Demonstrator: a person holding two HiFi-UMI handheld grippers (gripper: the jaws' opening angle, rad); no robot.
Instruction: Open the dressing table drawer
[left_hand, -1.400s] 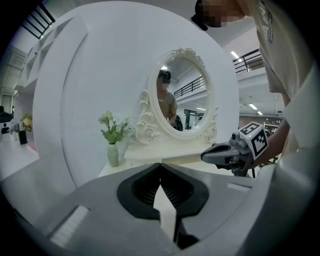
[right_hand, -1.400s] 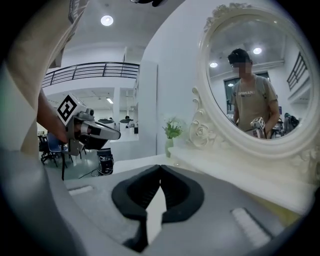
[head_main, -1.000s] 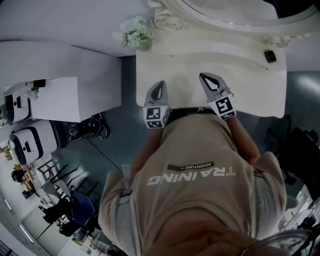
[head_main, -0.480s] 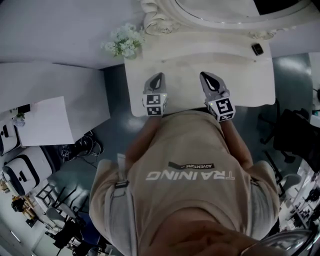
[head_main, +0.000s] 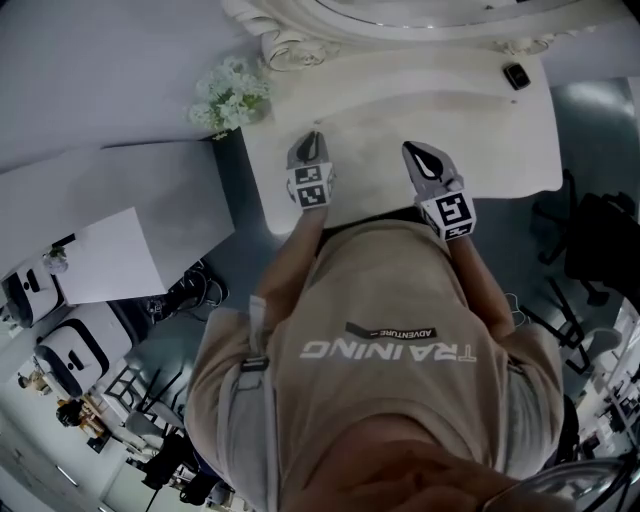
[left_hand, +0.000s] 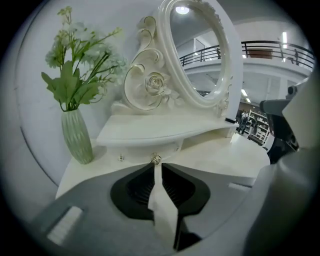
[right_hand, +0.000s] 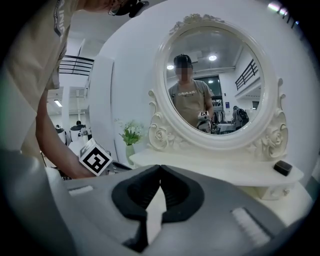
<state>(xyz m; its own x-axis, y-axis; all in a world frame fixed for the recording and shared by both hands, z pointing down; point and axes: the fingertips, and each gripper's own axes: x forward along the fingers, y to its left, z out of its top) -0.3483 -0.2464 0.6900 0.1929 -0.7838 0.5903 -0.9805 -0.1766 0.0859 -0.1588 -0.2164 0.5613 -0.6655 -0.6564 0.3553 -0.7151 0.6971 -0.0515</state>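
Approach step, drawer not opened yet. Left gripper (left_hand: 157, 165) is lined up on the drawer knob (left_hand: 155, 159), which sits just ahead of its tips. Its jaws are cracking open, only a thin slit so far, nothing between them. The drawer (left_hand: 142, 149) looks shut under the small shelf, dead ahead of that gripper, with the vase (left_hand: 77, 136) off to its left. Right gripper (right_hand: 160, 168) is pressed together, empty, idle alongside. Next, I'd say: widen the left jaws, ease forward around the knob, pinch, pull straight back.

There was one table (head_main: 490, 130), one mirror (left_hand: 196, 55), one vase (left_hand: 77, 136), two knobs (left_hand: 156, 159) (left_hand: 121, 158) and one black box (right_hand: 283, 167).
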